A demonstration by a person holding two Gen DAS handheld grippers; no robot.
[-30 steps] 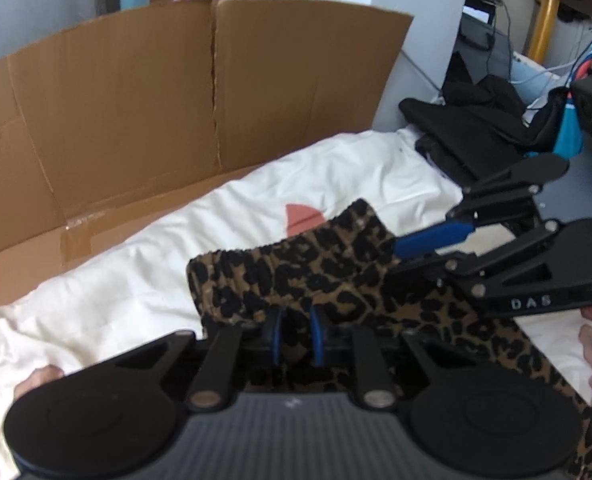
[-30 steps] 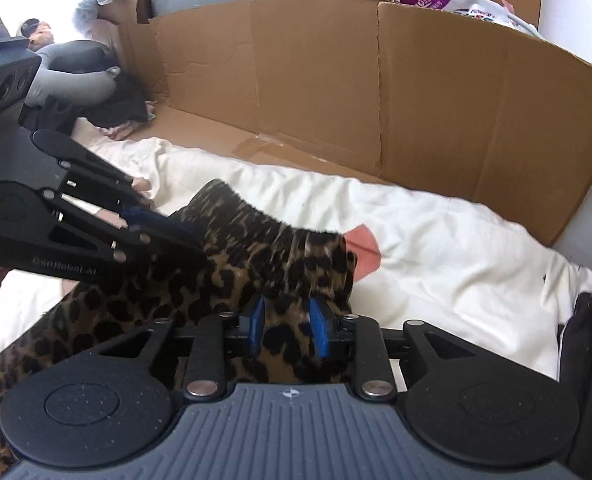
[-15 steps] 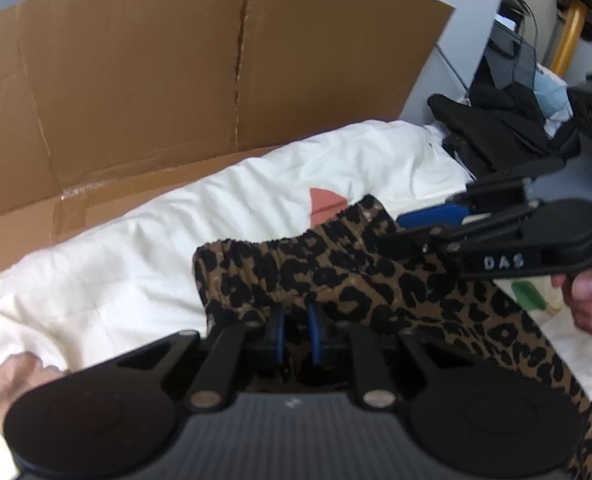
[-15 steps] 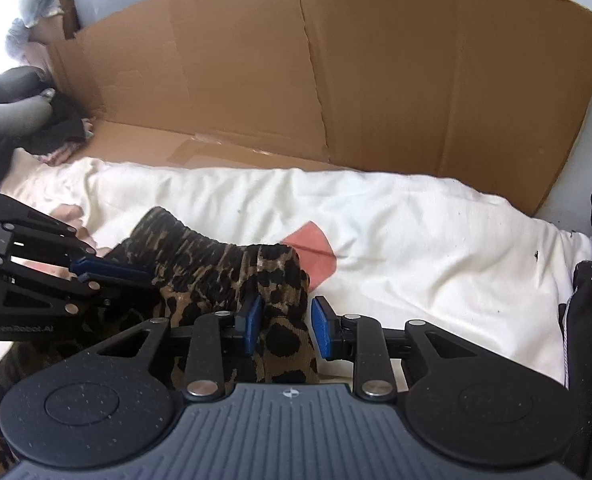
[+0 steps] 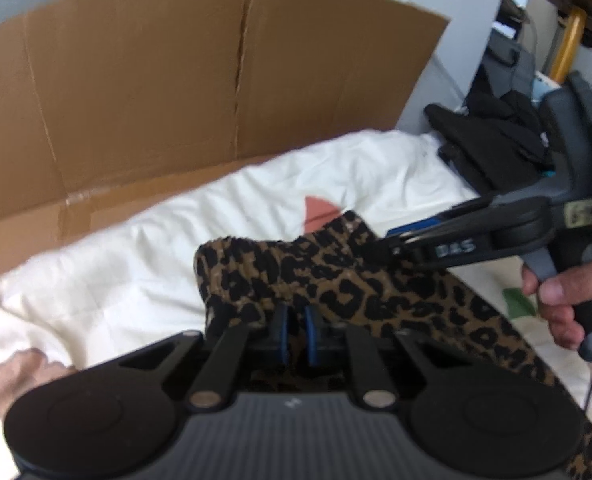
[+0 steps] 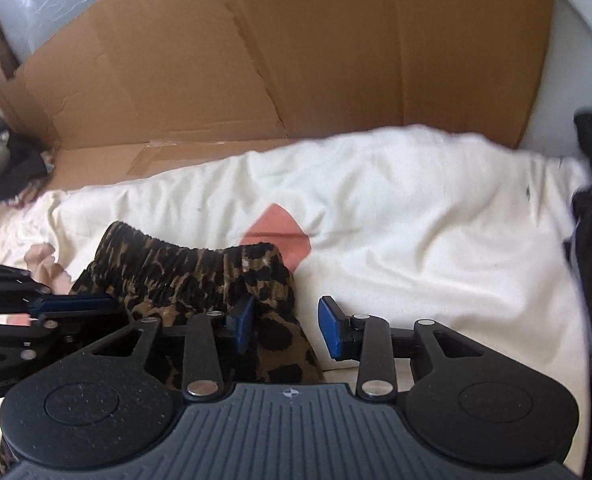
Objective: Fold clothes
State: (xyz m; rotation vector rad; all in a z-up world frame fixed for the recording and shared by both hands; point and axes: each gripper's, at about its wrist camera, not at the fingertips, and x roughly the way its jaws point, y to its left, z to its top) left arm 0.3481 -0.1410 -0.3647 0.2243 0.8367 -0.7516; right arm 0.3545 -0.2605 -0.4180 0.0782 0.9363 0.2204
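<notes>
White bedding [image 6: 395,216] in front of a cardboard wall [image 6: 296,60] carries the leopard-print trousers [image 5: 335,276], waistband farthest away, left gripper [image 5: 294,334] pinched narrowly on one corner while the right gripper [image 6: 286,330], jaws just opening, straddles the other unclamped.

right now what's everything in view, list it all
leopard-print garment: one, brown and black, lying on the white bedding, gathered waistband toward the cardboard
white bedding: one, cream, under the garment, with a pink patch
cardboard: one big flattened box, brown, standing behind the bedding
dark clothes: a black pile, past the bedding's far right in the left wrist view
left tongs: black with blue pads, nearly closed on a fold of the garment
right tongs: black with blue pads, jaws have just been opening, standing apart with the garment's edge between them
hand: one, gripping the right tongs' handle
</notes>
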